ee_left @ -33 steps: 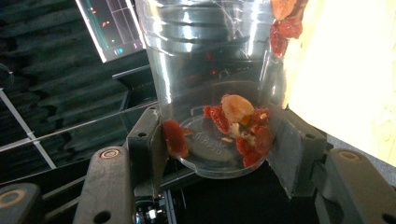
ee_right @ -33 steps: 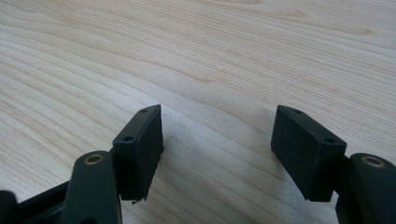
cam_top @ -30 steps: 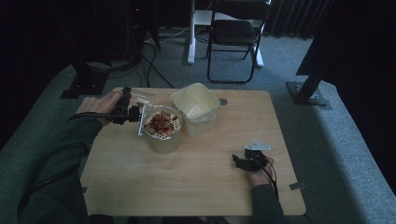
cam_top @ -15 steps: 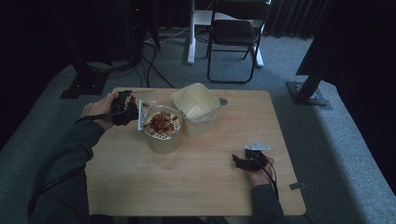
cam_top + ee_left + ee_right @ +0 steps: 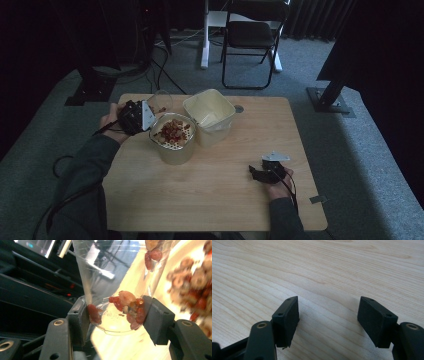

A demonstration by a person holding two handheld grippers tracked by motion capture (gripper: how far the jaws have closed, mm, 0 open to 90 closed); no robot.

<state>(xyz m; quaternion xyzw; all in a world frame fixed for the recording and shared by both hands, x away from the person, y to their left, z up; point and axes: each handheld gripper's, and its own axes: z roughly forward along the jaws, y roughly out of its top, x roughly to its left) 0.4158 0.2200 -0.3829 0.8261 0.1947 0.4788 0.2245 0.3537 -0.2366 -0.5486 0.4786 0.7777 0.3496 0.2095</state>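
Left gripper view: the cup [image 5: 117,277] is cut off by the top edge, its rim out of frame; the bowl [image 5: 197,282] at right is blurred and cropped by the right edge. High view: the left gripper [image 5: 134,117] hides the cup's base; the person's forearms are cut by the bottom edge. The bowl's pieces are too small to identify.
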